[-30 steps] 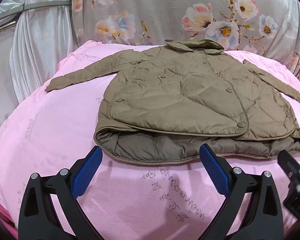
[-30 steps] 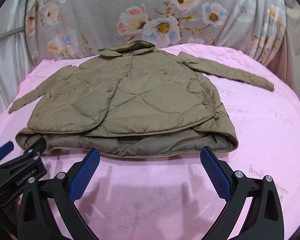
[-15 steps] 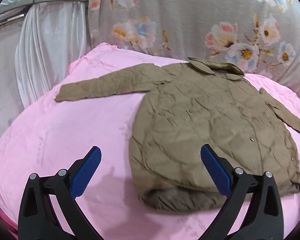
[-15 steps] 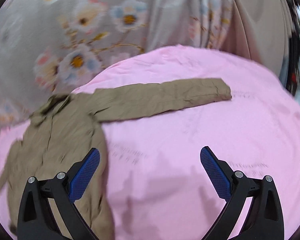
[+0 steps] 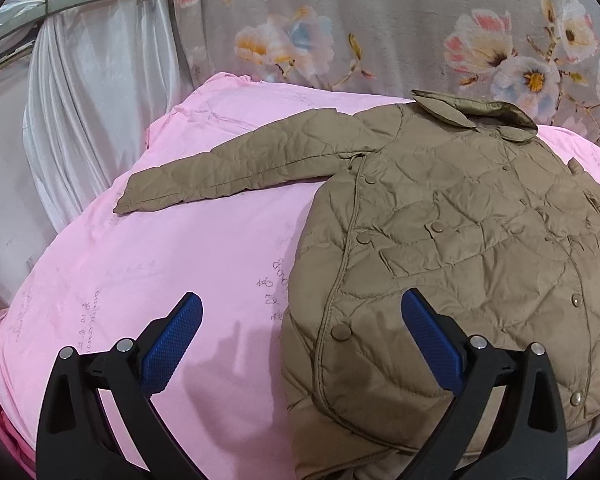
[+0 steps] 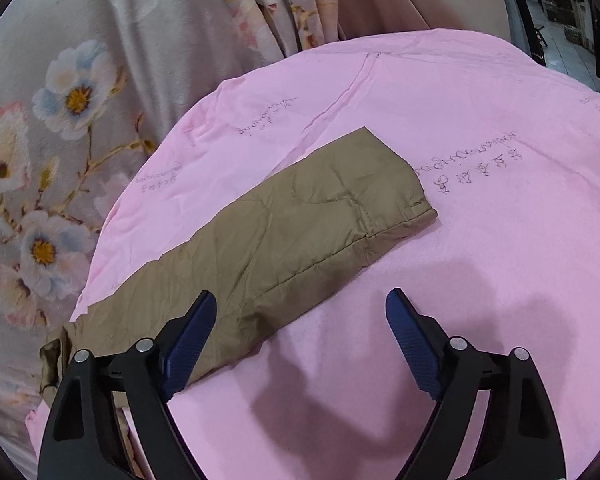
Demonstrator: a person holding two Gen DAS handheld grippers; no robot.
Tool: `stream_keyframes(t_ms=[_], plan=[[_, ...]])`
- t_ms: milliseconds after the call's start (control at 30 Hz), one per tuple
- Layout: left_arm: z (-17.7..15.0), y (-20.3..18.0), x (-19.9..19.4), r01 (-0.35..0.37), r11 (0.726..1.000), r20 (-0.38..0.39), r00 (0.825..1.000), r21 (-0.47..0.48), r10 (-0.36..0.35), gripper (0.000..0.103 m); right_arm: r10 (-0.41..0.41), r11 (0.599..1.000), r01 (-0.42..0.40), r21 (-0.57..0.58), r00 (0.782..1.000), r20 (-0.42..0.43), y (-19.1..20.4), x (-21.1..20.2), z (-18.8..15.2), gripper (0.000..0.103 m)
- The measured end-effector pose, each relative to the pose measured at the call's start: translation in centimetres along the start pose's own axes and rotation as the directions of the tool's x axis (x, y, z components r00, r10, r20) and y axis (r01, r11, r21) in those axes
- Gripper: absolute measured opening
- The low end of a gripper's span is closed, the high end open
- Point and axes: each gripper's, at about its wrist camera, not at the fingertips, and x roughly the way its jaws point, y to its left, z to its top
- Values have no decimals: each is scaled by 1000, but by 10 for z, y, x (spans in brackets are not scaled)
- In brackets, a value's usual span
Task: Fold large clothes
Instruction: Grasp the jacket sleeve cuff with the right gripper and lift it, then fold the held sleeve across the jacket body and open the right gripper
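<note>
A tan quilted jacket lies flat, front up, on a pink bedcover. Its left sleeve stretches out to the left. My left gripper is open and empty, hovering over the jacket's lower left edge. In the right wrist view the jacket's other sleeve lies spread on the pink cover, cuff pointing right. My right gripper is open and empty, just above the sleeve's near edge, its left finger over the sleeve.
A grey floral curtain hangs behind the bed, also in the right wrist view. White drapes hang at the left. The bed's left edge drops away. A dark opening shows at the far right.
Both grippers have swung outward from the jacket's hem: the left toward the left side and sleeve, the right toward the right sleeve and down close to it. Both stayed open.
</note>
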Motion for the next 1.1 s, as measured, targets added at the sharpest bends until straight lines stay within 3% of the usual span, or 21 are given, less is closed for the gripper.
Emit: stream_keyframes(t_ms=[67, 167, 267, 333, 400, 533, 667, 800, 900, 967, 1033, 1100], plan=[[2, 0, 4, -3, 1000, -4, 1000, -11, 3, 97, 12, 999, -12, 41, 1000, -9, -2, 9, 4, 37], [5, 3, 11, -11, 1000, -12, 1000, -21, 11, 97, 42, 997, -43, 62, 999, 21, 12, 8, 13, 10], [9, 8, 16, -16, 999, -15, 1000, -33, 16, 97, 134, 990, -129, -55, 986, 102, 67, -24, 16, 8], [11, 11, 19, -16, 999, -18, 1000, -41, 15, 97, 251, 960, -231, -159, 961, 116, 117, -53, 9, 7], [13, 13, 21, -13, 999, -21, 1000, -47, 12, 97, 362, 899, -320, -299, 928, 94, 179, -83, -10, 7], [18, 16, 23, 14, 997, -21, 1000, -72, -16, 97, 511, 714, -457, -531, 858, -52, 292, -126, -81, 7], [26, 15, 20, 37, 997, -5, 999, -68, -37, 97, 544, 521, -556, -648, 801, -249, 375, -138, -180, 7], [36, 18, 20, 74, 994, 6, 997, -78, -74, 97, 464, 378, -593, -711, 786, -409, 420, -125, -283, 7], [47, 21, 25, 122, 987, 5, 992, -103, -122, 97, 380, 310, -602, -736, 788, -484, 428, -103, -336, 18], [53, 20, 29, 160, 980, 4, 987, -118, -161, 97, 349, 274, -605, -747, 787, -509, 430, -97, -358, 36], [62, 15, 35, 218, 967, -5, 975, -130, -221, 97, 361, 269, -629, -729, 768, -529, 424, -98, -358, 49], [72, 6, 44, 270, 953, -17, 961, -140, -274, 97, 409, 290, -657, -696, 743, -530, 412, -106, -337, 57]])
